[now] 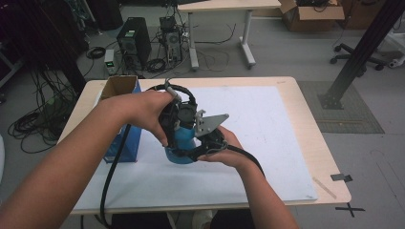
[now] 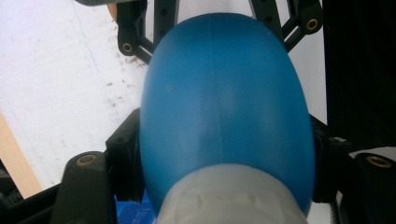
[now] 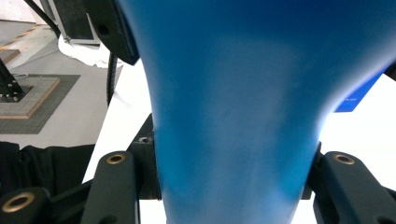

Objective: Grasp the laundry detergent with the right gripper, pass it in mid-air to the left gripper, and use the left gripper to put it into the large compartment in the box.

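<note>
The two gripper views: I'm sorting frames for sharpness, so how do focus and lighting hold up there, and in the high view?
Left gripper view: the smooth blue rubber bulb sits very close, soft-edged, with faint sheen. Right gripper view: the bulb's blue surface is blurred and evenly shaded, its top darker. High view: sharper, evenly lit, with soft shadows on the white table mat.

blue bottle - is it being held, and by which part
Yes. The left gripper clamps the blue bottle near its whitish cap end; the right gripper clamps its narrower waist.
</note>
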{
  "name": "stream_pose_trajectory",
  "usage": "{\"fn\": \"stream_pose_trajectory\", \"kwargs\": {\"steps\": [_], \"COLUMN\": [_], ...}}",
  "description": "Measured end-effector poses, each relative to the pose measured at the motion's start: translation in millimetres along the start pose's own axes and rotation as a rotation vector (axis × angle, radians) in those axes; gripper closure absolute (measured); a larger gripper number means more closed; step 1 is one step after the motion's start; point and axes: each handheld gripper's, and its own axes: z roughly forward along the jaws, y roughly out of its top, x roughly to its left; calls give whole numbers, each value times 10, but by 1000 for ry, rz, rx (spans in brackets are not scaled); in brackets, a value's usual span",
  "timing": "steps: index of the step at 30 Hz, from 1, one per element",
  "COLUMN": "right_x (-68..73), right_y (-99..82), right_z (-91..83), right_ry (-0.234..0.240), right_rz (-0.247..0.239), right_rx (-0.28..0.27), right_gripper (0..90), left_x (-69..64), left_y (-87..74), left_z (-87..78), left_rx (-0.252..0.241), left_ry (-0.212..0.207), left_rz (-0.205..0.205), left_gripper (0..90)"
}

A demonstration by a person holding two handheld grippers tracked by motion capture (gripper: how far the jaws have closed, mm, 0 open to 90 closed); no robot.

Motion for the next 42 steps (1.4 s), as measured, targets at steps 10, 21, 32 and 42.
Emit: {"fn": "stream_pose_trajectory", "kwargs": {"steps": [10,21,32,42], "right_x": [10,14,50,85], "right_y": [-2,8,39,3], "right_z": [0,2,22,37], "right_ry": [1,-17,-18,-42], "right_rz": [0,-11,-24,10], "right_rx": [3,-7,-36,-70], "right_gripper": [455,454,450,317], "left_x": [7,-6,-32,-39], "left_y": [0,22,58,42], "left_z": [7,-26,-78,-139], "left_rx": [-3,21,65,47], "left_ry": [-14,-5,-11,-9], "left_rz": [3,-4,-7,-4], "left_gripper": [362,377,381,384]}}
